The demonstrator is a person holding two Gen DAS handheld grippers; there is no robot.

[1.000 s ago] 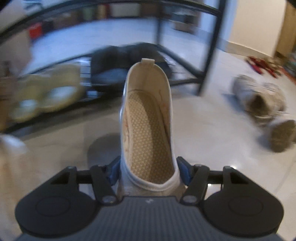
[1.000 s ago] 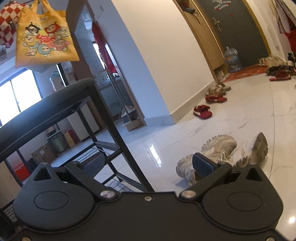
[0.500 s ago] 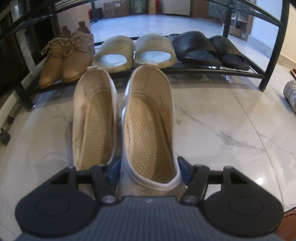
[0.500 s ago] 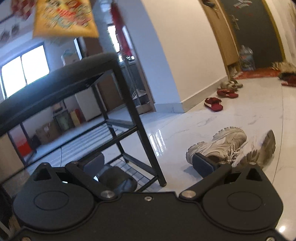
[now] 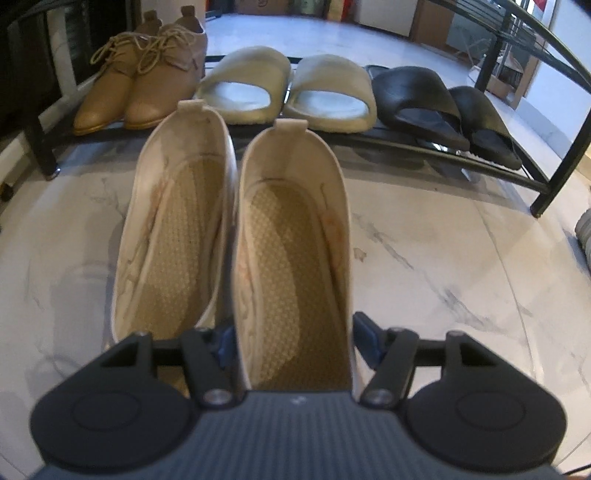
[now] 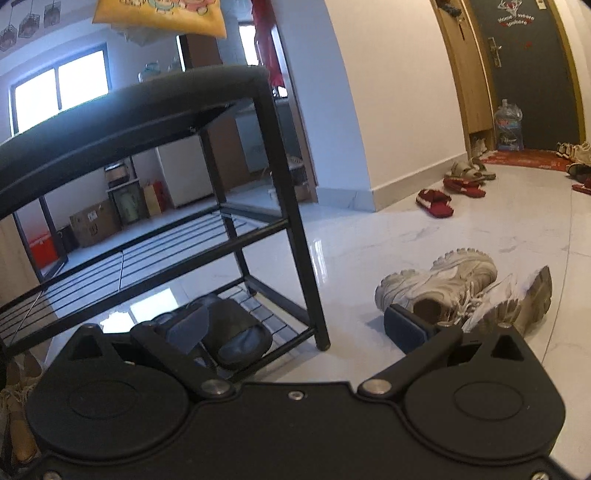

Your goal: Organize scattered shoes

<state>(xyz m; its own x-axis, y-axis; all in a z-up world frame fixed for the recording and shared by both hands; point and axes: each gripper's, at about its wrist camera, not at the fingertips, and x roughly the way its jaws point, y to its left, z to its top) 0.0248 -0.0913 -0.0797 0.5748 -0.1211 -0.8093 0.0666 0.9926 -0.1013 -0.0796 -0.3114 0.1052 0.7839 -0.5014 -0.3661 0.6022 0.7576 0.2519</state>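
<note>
My left gripper (image 5: 291, 345) is shut on a cream slip-on shoe (image 5: 291, 258), its blue pads pressing the shoe's sides near the toe end. Its mate (image 5: 173, 243) lies on the marble floor right beside it on the left, heels toward the black shoe rack (image 5: 424, 149). My right gripper (image 6: 299, 325) stands open with nothing between its fingers, beside the rack's end post (image 6: 295, 221). A pair of chunky beige sneakers (image 6: 454, 288) lies tipped on the floor behind its right finger.
The rack's bottom shelf holds tan lace-up boots (image 5: 144, 77), cream slides (image 5: 291, 92) and black slides (image 5: 439, 103). Red slippers (image 6: 434, 201) and more shoes lie near the dark door (image 6: 517, 74). A yellow bag (image 6: 162, 14) hangs above the rack.
The left gripper swung the held cream shoe from the rack's right end to the floor beside its mate. The right gripper rolled and shifted, bringing the rack's lower shelf into view.
</note>
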